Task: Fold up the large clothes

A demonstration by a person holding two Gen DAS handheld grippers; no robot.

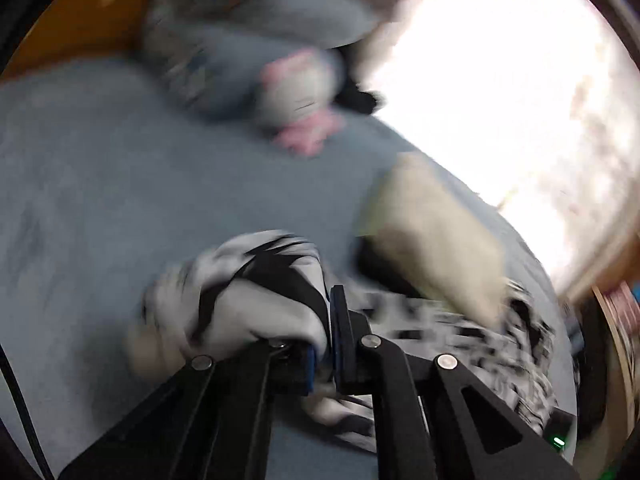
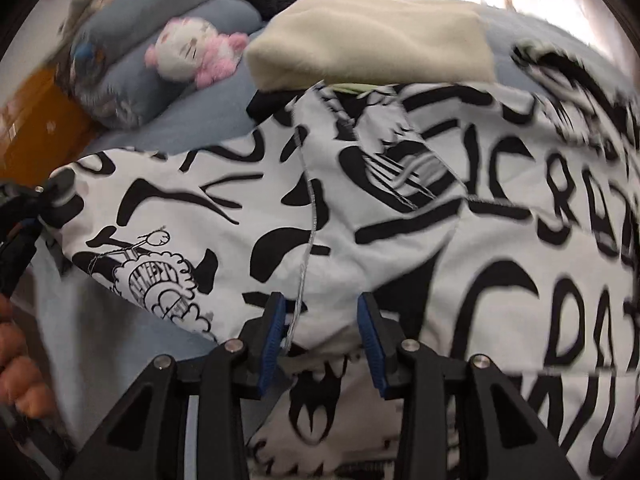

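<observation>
A large white garment with black graffiti print lies spread over a blue bed sheet. My left gripper is shut on a bunched corner of the garment and holds it over the sheet. It also shows at the left edge of the right wrist view, gripping the garment's far corner. My right gripper is open, its blue pads either side of the garment's near edge and a loose thread.
A cream folded cloth lies beyond the garment, also in the left wrist view. A pink and white plush toy rests against grey-blue pillows. An orange wooden bed frame is at the left. A bright window is behind.
</observation>
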